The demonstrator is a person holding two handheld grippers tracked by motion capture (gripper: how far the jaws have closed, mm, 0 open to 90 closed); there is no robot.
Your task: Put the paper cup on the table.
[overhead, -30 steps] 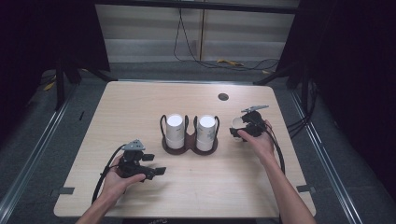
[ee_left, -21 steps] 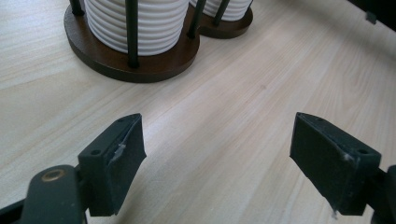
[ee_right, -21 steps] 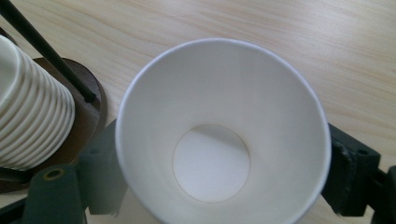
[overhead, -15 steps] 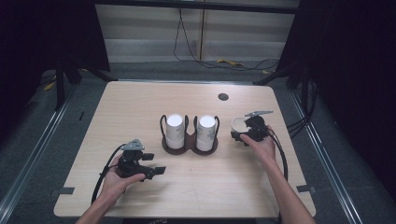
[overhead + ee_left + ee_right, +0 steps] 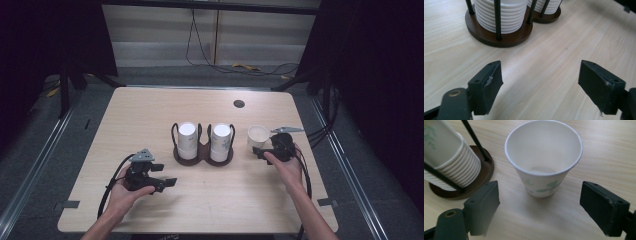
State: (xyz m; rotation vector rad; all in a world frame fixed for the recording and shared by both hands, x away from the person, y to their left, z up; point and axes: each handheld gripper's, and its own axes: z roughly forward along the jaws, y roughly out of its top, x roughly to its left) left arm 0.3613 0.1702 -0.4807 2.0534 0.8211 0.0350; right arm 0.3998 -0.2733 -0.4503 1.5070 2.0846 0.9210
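— Pale wooden table [image 5: 150, 115], dark floor around it. Where's the cup?

— The paper cup [image 5: 544, 157] stands upright on the wood, mouth up, just right of the wooden cup holder [image 5: 202, 155] with its two white stacks (leafy print on the side). The right gripper [image 5: 540, 205] sits just behind it, jaws spread and having just opened further, touching nothing.

— And the other?

— The left gripper [image 5: 539, 85] rests near the front, jaws apart though just narrowed, over bare wood.
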